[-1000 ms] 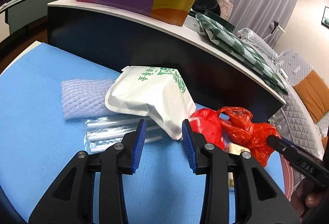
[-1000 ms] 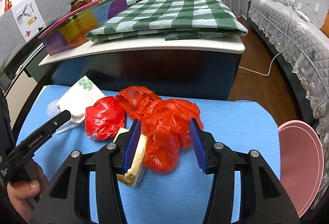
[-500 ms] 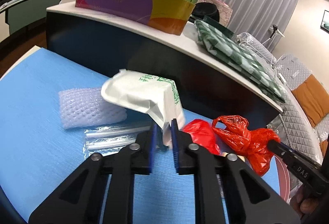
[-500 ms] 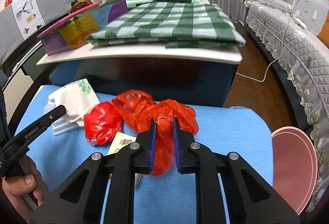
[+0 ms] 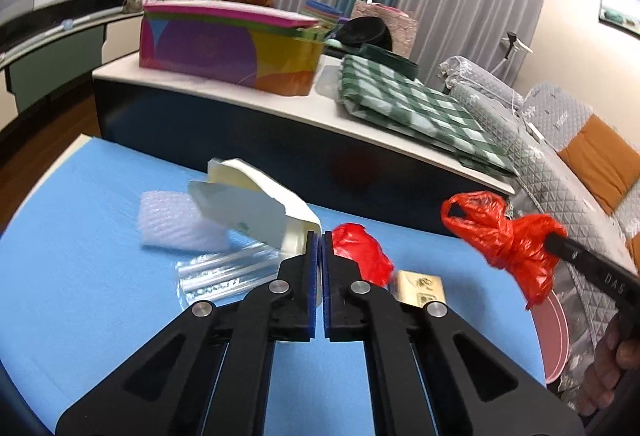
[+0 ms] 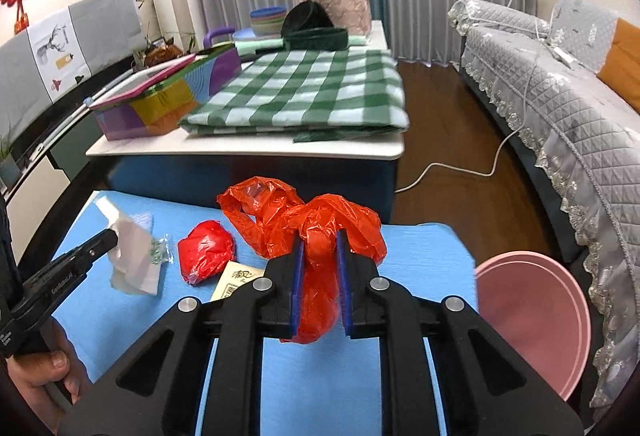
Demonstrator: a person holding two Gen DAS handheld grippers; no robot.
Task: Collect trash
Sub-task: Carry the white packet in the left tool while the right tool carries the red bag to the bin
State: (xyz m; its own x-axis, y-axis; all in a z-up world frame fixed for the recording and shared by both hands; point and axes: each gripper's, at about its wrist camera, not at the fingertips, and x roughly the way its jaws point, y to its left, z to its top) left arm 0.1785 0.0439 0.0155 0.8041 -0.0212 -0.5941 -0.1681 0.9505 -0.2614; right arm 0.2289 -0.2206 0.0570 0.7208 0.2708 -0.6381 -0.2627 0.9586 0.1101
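- Nearest the cameras: left gripper (image 5: 319, 236) is clenched on a corner of the white paper bag (image 5: 256, 202), lifted off the blue table mat (image 5: 80, 236); right gripper (image 6: 318, 248) is clamped on the bunched red plastic bag (image 6: 316, 220), also raised
- Handling, judged: both light, limp, crushable; thin film may slip, so a grip on gathered folds suits
- Beyond, on the mat: red wad (image 6: 206, 250), yellow packet (image 5: 420, 286), clear wrapper (image 5: 224, 270), foam net (image 5: 176, 222)
- Far right: pink bin (image 6: 532, 316), approach unobstructed
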